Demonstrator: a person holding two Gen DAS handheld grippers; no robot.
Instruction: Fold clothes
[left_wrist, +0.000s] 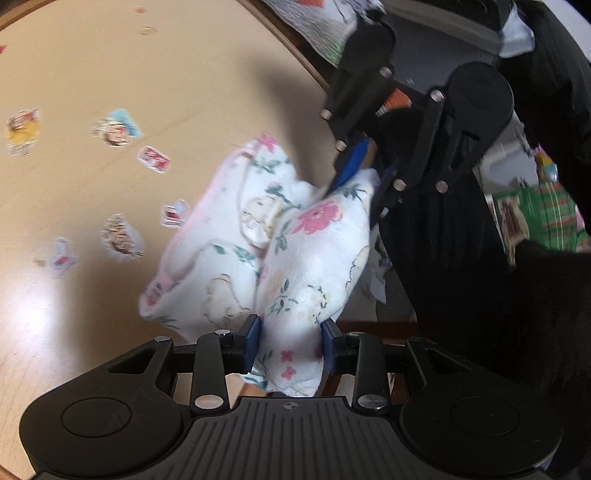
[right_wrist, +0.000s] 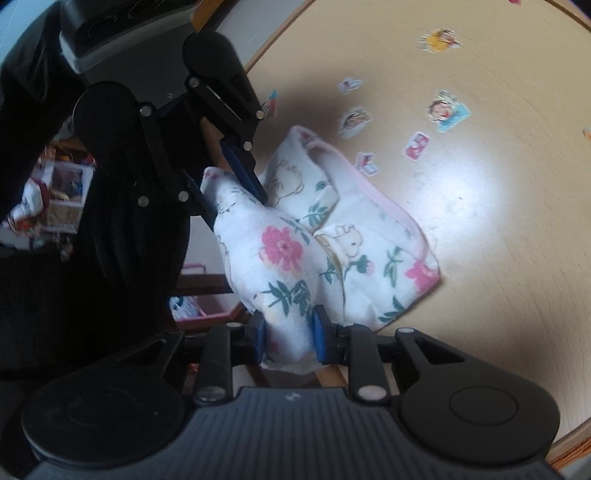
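Garment: I see a white floral garment (left_wrist: 258, 236) with pink flowers, green leaves, pale bear prints and a pink edge trim, bunched and partly lifted at the near edge of the counter (left_wrist: 92, 74).
Garment position: its far part rests on the counter surface; its near part rises off the counter, stretched between my two tools.
Left gripper: the left gripper (left_wrist: 291, 345) has its jaws clenched on a near fold of the garment, with fabric pinched between the blue pads (left_wrist: 252, 343) and hanging below them.
Right gripper: the right gripper (right_wrist: 290, 341) has its jaws clamped on another bunch of the same garment (right_wrist: 295, 251), cloth filling the gap between the blue pads (right_wrist: 319, 339).
Cross-check, left view: the right gripper (left_wrist: 364, 175) appears at far right, tips buried in the cloth's upper corner.
Cross-check, right view: the left gripper (right_wrist: 236, 181) appears at far left, blue pads pressed into the cloth.
Counter: round, light wood with a darker rim (right_wrist: 569, 454); a bright glare patch lies to the right of the garment in the right view.
Stickers: several small cartoon stickers (left_wrist: 118, 127) are scattered over the counter, apart from the garment; their details are blurred.
Surroundings: a patterned quilt (left_wrist: 317, 22) lies beyond the counter's far edge; coloured clutter (right_wrist: 59, 192) sits past the left side in the right view, too blurred to identify.
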